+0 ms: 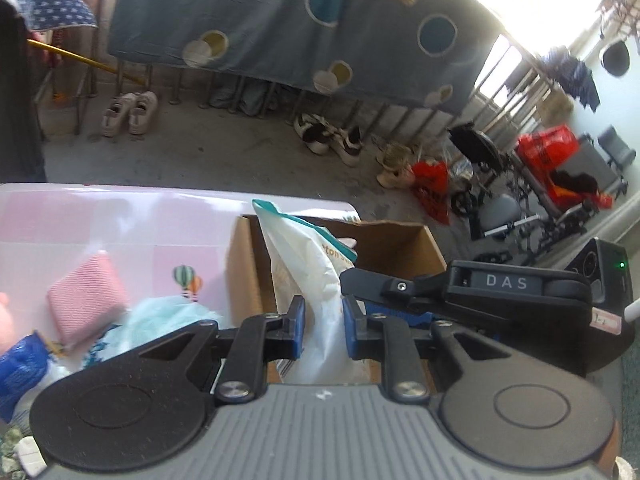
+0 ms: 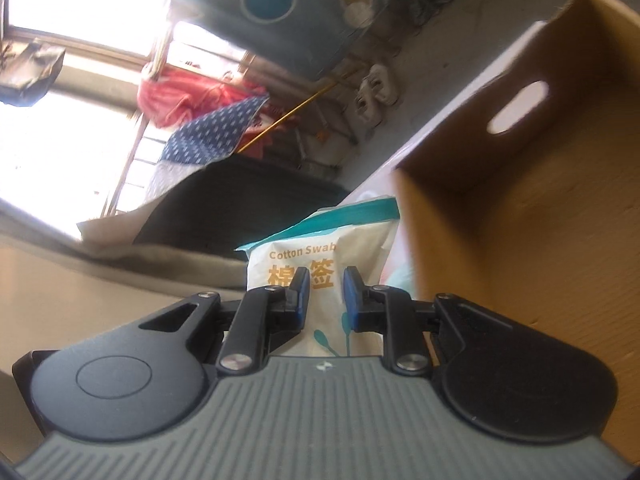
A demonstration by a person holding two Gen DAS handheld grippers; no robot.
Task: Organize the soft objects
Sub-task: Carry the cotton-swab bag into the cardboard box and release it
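Two claws have hold of the same thing: my left claw (image 1: 324,328) has its blue pads narrowed onto the white body of the cotton swab bag (image 1: 308,280), and my right claw (image 2: 326,300) is pinched on that bag (image 2: 320,264) too, its pads pressing the printed front just under the words "Cotton Swab". From the left wrist I see the bag standing upright with its teal top edge uppermost, lifted over the near left corner of the open cardboard box (image 1: 400,240), and the black body of the right claw reaches in from the right, just beside the bag. From the right wrist the box (image 2: 540,220) fills the right of the view, its inside brown and bare where I can see it, with an oval handle cut-out (image 2: 518,108) in the far wall; the bag sits just left of the box's near corner. The box rests on a pink surface (image 1: 100,220) printed with small hot-air balloons. Left of the box on that surface lie a folded pink cloth (image 1: 86,296), a pale blue crumpled piece (image 1: 168,316) and a blue packet (image 1: 20,364) at the left edge, all somewhat blurred. Beyond the surface is a grey floor with a pair of white sneakers (image 1: 128,114), and a blue sheet with circles (image 1: 280,28) hangs over a rail.
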